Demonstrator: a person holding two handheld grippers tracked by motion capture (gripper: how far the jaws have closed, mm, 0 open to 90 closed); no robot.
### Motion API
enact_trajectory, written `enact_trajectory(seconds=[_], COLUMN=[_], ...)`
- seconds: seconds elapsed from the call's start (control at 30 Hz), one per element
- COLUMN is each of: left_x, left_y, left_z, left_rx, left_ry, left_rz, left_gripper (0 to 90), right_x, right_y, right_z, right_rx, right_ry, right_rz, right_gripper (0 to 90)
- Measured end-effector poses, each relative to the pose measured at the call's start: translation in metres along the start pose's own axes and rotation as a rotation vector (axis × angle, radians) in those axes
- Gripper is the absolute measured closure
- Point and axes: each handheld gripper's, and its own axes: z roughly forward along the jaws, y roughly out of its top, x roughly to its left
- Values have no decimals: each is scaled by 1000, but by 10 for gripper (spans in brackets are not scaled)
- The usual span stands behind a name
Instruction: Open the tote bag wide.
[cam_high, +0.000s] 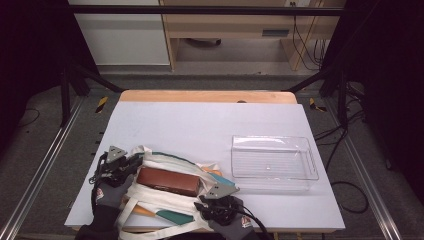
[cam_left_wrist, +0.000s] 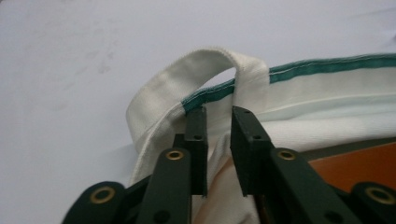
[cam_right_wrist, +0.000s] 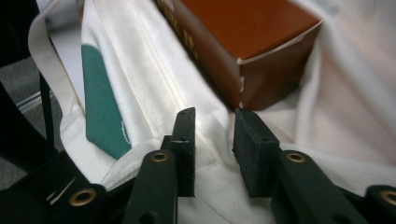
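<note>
A white cloth tote bag (cam_high: 159, 161) with green trim lies at the table's near left, and a brown box (cam_high: 167, 181) rests inside its mouth. My left gripper (cam_high: 133, 162) is at the bag's left rim. In the left gripper view its jaws (cam_left_wrist: 218, 135) are nearly together with the bag's rim (cam_left_wrist: 212, 95) pinched between them beside the strap loop (cam_left_wrist: 154, 93), and the box (cam_left_wrist: 355, 163) shows at the right. My right gripper (cam_high: 206, 199) is at the bag's near right edge. In the right gripper view it (cam_right_wrist: 214, 140) pinches white fabric (cam_right_wrist: 144, 84) just short of the box's end (cam_right_wrist: 266, 79).
An empty clear plastic bin (cam_high: 274, 162) stands on the right half of the pale table (cam_high: 200, 125). A wooden strip (cam_high: 207, 96) runs along the far edge. Gloved hands come in from the bottom. Black frame rails and cables flank the table.
</note>
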Motion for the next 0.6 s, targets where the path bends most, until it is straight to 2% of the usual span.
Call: enact_trajectory(seconds=[0.03, 0.07, 0.1, 0.13, 0.2, 0.23, 0.3, 0.37, 0.5, 0.6], left_x=[0, -2, -2, -3, -5, -7, -9, -10, -7, -4], left_y=[0, 2, 2, 3, 3, 3, 3, 1, 0, -1], left_z=[0, -9, -9, -13, -22, -27, -35, -43, -48, -51], left_rx=[0, -36, -36, -47, -80, -90, -105, -143, -158, -156], left_ry=[0, -7, -7, -5, -14, -15, -13, -3, 2, -13], left_rz=[0, 3, 3, 10, 19, 26, 48, 65, 61, 63], left_gripper=[694, 669, 643, 622, 605, 564, 545, 478, 413, 373], right_x=[0, -2, -2, -3, -4, -6, -7, -9, -11, -10], right_y=[0, 4, 4, 8, 11, 16, 18, 26, 34, 42], right_z=[0, -5, -5, -11, -14, -19, -21, -26, -28, -26], right_rx=[0, -29, -29, -74, -89, -121, -132, -169, -185, -182], right_ry=[0, -2, -2, -5, -4, -4, -10, -15, -17, -13], right_rz=[0, -6, -6, -13, -12, -17, -20, -25, -31, -34], right_gripper=[658, 602, 602, 553, 535, 494, 482, 438, 418, 402])
